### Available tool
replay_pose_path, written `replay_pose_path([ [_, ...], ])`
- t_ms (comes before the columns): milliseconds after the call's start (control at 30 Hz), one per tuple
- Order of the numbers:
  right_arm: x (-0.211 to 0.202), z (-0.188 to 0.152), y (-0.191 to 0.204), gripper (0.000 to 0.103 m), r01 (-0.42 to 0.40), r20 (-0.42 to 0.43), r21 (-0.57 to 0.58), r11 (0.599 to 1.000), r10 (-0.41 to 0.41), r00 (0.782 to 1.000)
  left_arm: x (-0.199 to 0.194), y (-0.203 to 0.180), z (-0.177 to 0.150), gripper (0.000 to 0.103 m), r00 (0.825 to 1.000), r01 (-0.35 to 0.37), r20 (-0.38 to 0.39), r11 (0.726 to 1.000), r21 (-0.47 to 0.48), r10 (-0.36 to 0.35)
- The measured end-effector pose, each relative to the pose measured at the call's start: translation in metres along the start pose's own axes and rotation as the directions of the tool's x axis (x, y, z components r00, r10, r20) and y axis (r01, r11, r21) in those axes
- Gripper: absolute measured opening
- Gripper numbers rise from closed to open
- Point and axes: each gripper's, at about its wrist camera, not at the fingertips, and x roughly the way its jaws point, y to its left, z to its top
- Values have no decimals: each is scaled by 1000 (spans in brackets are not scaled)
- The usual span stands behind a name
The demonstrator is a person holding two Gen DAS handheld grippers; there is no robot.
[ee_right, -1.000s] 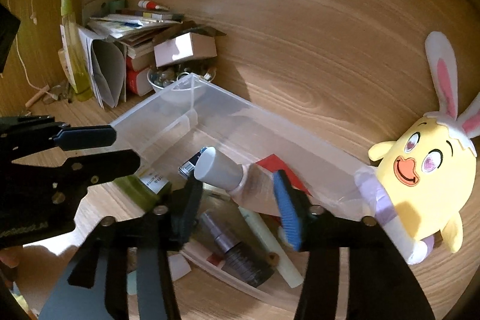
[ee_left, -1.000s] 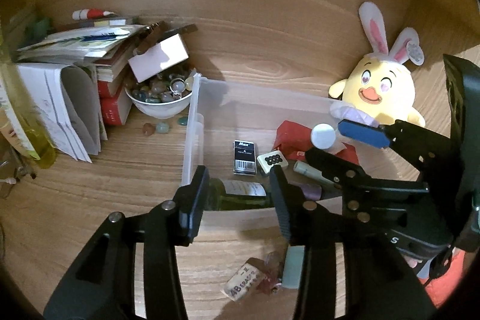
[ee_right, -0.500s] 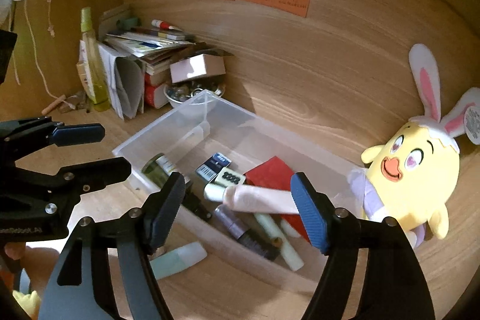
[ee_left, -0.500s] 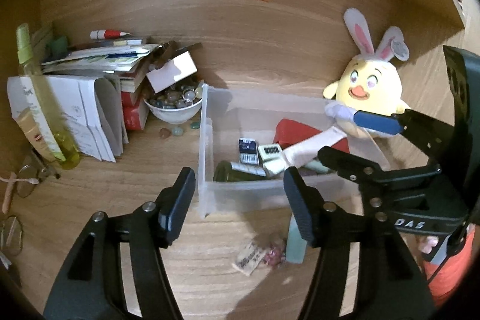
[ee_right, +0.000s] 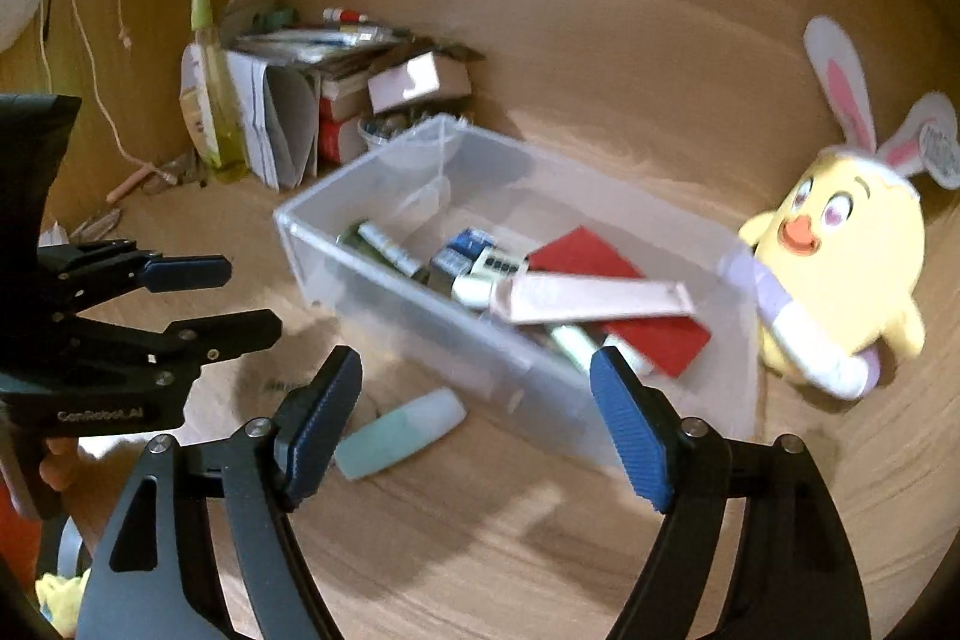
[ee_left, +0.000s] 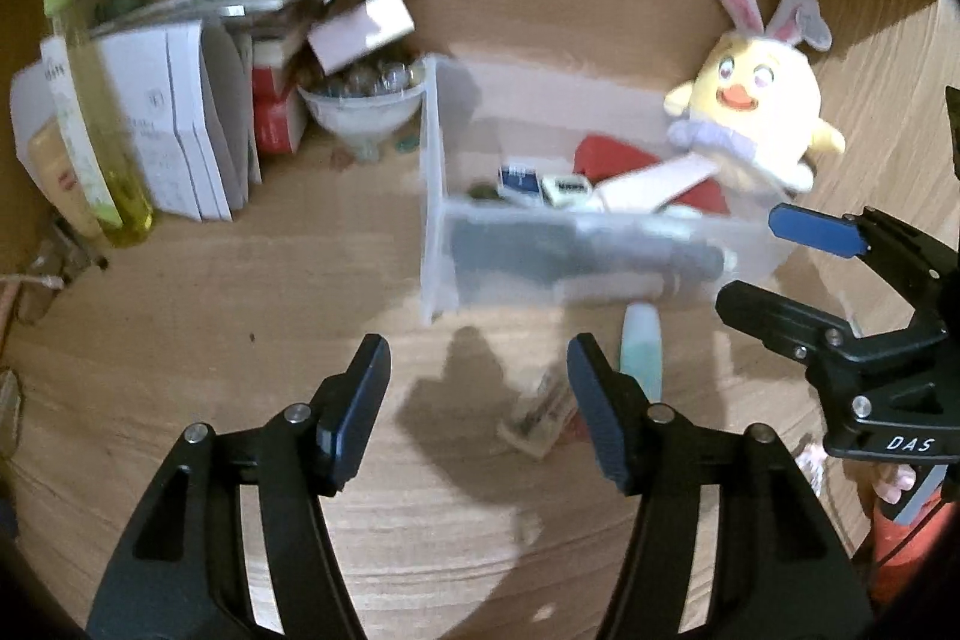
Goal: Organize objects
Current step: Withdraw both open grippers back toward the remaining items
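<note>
**Both claws open above the counter, clear bin ahead**

Left wrist view. The left claw (ee_left: 474,382) is spread wide with nothing between its fingers, poised over the wooden counter (ee_left: 240,292). Ahead stands the clear plastic bin (ee_left: 438,220), blurred, holding a pale pink tube (ee_left: 654,181) that lies across a red flat item (ee_left: 606,154), beside a dark blue packet (ee_left: 517,178) and a dark bottle (ee_left: 576,250) along the near wall. Outside the bin, just in front of that wall, a pale teal tube (ee_left: 641,352) lies on the counter with a small labelled item (ee_left: 540,418) next to it. The right claw (ee_left: 774,262) enters from the right edge, its fingers apart and empty. A yellow bunny-eared plush (ee_left: 756,100) sits at the bin's far right corner; a white bowl (ee_left: 360,112) of small stones, stacked papers (ee_left: 192,112) and a yellow-green bottle (ee_left: 96,112) stand to the left.

Right wrist view. The right claw (ee_right: 474,412) is open and holds nothing. The bin (ee_right: 372,256) lies diagonally ahead, the pink tube (ee_right: 594,298) resting atop its contents. The teal tube (ee_right: 399,433) lies on the counter (ee_right: 480,550) close to the claw's left finger. The left claw (ee_right: 240,298) shows at the left, open. The plush (ee_right: 840,256) touches the bin's right end.
</note>
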Motion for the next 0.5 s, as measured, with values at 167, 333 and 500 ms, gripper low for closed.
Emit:
replay_pose_path([
  [167,18,-14,1,75,-15,-58,52,999,18,998,10,6,-8,61,1000,11,-17,1000,-15,-12],
  [333,39,-21,5,66,-44,-128,67,997,52,990,14,13,-8,61,999,41,-22,998,-41,-42],
  [500,55,-24,9,57,-59,-177,71,996,71,982,14,12,-10,61,998,51,-23,998,-32,-52],
])
